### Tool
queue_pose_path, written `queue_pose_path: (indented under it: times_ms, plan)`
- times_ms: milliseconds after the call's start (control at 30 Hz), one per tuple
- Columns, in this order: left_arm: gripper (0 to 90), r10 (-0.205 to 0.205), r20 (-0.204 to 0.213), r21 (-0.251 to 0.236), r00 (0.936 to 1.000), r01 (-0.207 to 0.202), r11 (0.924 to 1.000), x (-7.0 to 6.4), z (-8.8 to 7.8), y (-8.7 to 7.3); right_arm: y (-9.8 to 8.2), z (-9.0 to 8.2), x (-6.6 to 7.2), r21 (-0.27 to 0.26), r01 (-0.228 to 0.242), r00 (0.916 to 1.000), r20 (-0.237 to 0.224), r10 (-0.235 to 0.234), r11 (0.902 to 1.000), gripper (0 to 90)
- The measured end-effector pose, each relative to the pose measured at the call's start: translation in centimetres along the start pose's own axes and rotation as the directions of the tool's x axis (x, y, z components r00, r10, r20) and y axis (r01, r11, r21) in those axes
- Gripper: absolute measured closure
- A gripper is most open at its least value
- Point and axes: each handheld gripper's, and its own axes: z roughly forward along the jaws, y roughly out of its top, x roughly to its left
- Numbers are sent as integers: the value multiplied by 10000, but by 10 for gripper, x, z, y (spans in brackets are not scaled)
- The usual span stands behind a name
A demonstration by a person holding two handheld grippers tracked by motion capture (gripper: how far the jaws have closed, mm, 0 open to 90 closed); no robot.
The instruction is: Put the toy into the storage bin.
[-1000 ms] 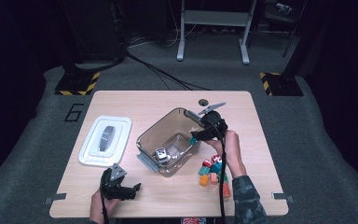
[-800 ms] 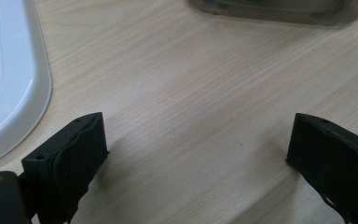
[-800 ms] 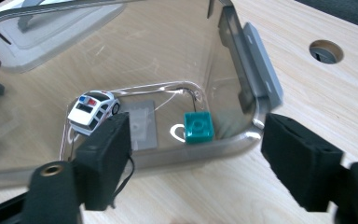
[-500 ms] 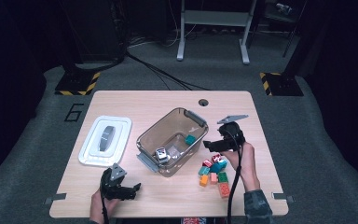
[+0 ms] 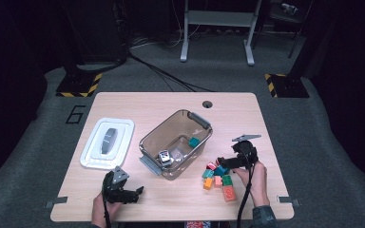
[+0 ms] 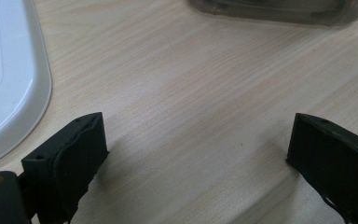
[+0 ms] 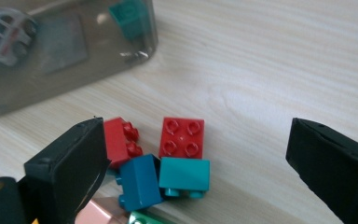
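A clear brown bin [image 5: 197, 124] stands at mid-table with a teal brick [image 5: 193, 141] and a white toy car [image 5: 164, 156] inside. A pile of coloured bricks [image 5: 217, 178] lies to its right. My right gripper [image 5: 224, 163] hovers open over the pile's far edge. In the right gripper view, the right gripper [image 7: 196, 136] has its jaws wide apart, nothing held, around a red brick [image 7: 182, 137], a blue brick [image 7: 140, 183] and a teal brick [image 7: 185, 173]. My left gripper [image 5: 136, 193] rests open near the front edge; the left gripper [image 6: 196, 140] spans bare wood.
A white lid [image 5: 107, 142] lies left of the bin, and its edge [image 6: 9, 79] shows in the left gripper view. A round cable hole [image 5: 207, 104] sits at the table's back. The bin's wall [image 7: 65, 56] is close beyond the right jaws.
My right gripper let the teal brick go in the bin, then drew back toward the person and down over the brick pile. The left gripper has not moved.
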Motion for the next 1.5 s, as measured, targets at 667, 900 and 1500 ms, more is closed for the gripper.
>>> queue_pose_path:
  times_ms: [667, 900, 1500]
  plan:
    - [44, -11, -19, -39, 10000, 10, 10000, 0, 0, 0, -26, 21, -9, 349, -605, 9977, 337, 593, 9976, 399]
    - [44, -10, -16, -34, 10000, 10, 10000, 0, 0, 0, -28, 23, -8, 606, -471, 9984, 348, 450, 9970, 569]
    - [44, -14, -10, -32, 10000, 14, 10000, 0, 0, 0, -23, 11, -12, -44, -555, 9971, 524, 557, 9984, 587]
